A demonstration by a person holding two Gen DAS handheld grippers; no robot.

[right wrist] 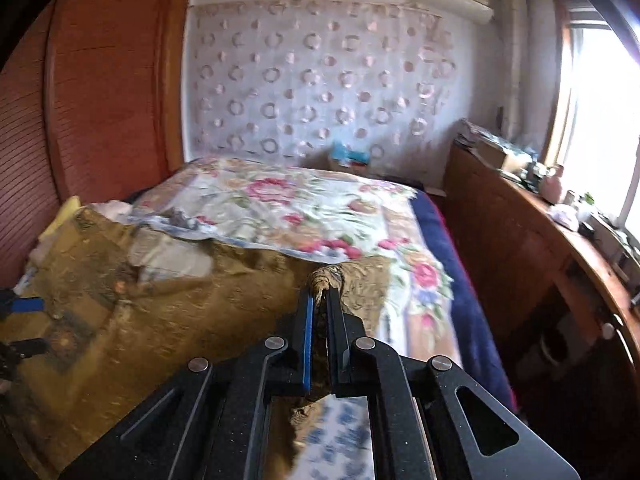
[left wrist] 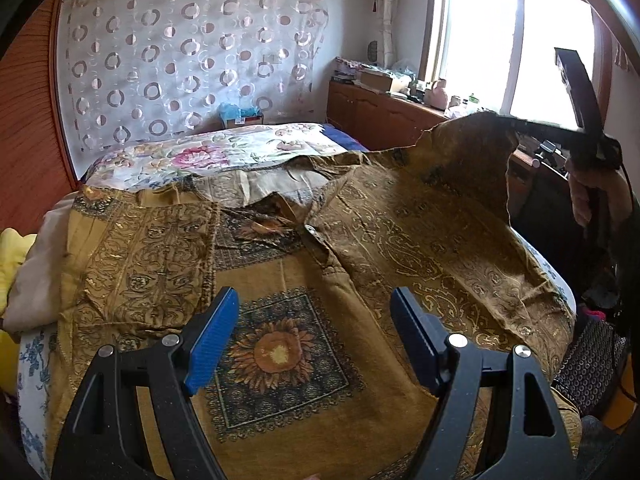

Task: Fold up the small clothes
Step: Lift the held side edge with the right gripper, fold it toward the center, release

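Spread across the near end of the bed (left wrist: 24, 364), the mustard-gold patterned shirt (left wrist: 280, 264) is laid front-up, collar toward the floral bedspread (left wrist: 224, 152), with a sunflower print panel (left wrist: 276, 356) at its middle. At far left of the left wrist view, a yellow cloth (left wrist: 12, 256) and a pale cloth (left wrist: 36, 280) are seen beside the shirt's left sleeve.

The left gripper (left wrist: 314, 336) is held over the sunflower panel; its blue-padded fingers (left wrist: 212, 340) are spread wide and nothing is gripped between them. Contact with the fabric cannot be told.

Further right, the shirt's right side is lifted off the bed, a raised corner being pinched by the right gripper (left wrist: 576, 120), seen dark against the window (left wrist: 480, 32). In the right wrist view the right gripper (right wrist: 323, 288) is closed tight on a bunched fold of the shirt (right wrist: 160, 312), the cloth being seen poking out above the tips and running down between the fingers (right wrist: 307, 320). That view is motion-blurred.

Along the right wall, a wooden cabinet (left wrist: 380, 116) cluttered on top is seen under the window.
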